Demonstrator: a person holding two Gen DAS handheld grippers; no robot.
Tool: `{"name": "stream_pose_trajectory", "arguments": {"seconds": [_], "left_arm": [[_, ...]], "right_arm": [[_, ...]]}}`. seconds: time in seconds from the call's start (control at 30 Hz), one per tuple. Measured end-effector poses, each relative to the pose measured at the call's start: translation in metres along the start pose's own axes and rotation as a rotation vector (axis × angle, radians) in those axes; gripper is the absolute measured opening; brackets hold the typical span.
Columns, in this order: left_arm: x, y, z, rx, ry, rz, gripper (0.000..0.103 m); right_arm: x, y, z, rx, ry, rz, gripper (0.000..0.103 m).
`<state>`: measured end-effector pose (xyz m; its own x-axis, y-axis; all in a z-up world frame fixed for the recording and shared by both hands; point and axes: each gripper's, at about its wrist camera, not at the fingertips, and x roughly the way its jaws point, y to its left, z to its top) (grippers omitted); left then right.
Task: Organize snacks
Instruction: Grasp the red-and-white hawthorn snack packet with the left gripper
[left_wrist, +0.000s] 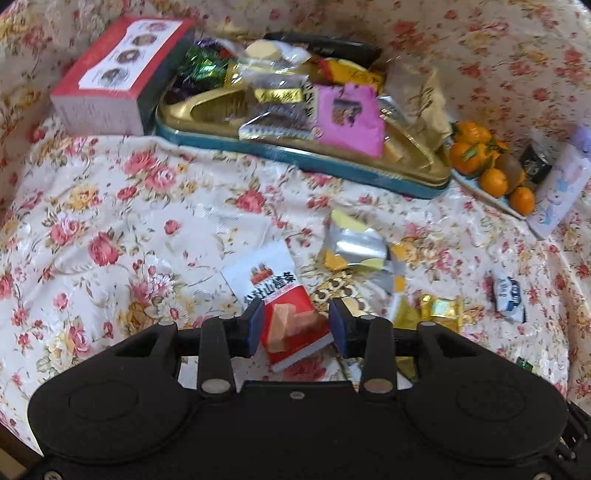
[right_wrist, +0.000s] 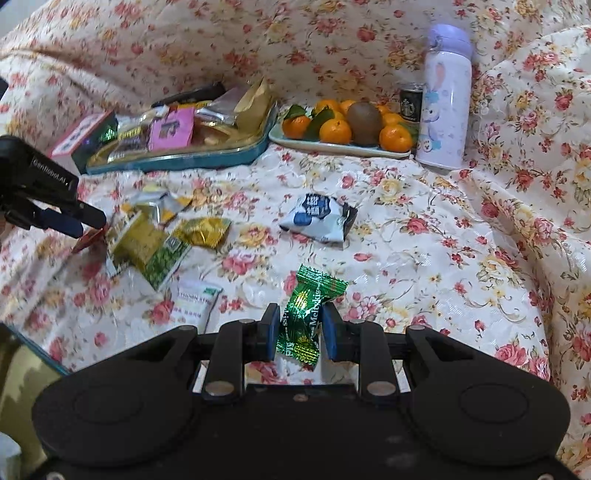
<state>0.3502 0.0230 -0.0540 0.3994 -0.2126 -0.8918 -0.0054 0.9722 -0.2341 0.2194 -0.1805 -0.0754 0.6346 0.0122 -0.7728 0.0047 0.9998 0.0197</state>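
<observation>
The right gripper (right_wrist: 298, 331) is closed on a green candy (right_wrist: 309, 314), lifted off the cloth (right_wrist: 424, 258), probably for carrying to the tin (right_wrist: 184, 162). The left gripper (left_wrist: 296, 328) straddles a red-and-white packet (left_wrist: 280, 295) with its pads apart, not pressing, so it looks poised to pick. Loose snacks lie mid-cloth: a blue-white pack (right_wrist: 319, 218) and a gold candy (right_wrist: 203, 230). Farther back, the tin already holds sorted snacks, beside a fruit plate (right_wrist: 332, 147) and a bottle (right_wrist: 445, 99).
</observation>
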Motion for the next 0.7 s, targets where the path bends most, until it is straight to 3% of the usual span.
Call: {"name": "stream_pose_trajectory", "arguments": {"seconds": [0.43,0.6,0.7], "left_arm": [[0.016,0.005,0.004,-0.046,-0.024,0.053,0.061],[0.02,-0.002,0.004,-0.022,-0.032,0.056,0.071],[0.023,-0.008,0.005,0.0,-0.042,0.07,0.071]], "right_arm": [[0.008,0.003,-0.01,0.0,0.004,0.008,0.029],[0.008,0.002,-0.009,0.005,-0.003,0.007,0.029],[0.008,0.002,-0.009,0.005,-0.005,0.007,0.029]]}}
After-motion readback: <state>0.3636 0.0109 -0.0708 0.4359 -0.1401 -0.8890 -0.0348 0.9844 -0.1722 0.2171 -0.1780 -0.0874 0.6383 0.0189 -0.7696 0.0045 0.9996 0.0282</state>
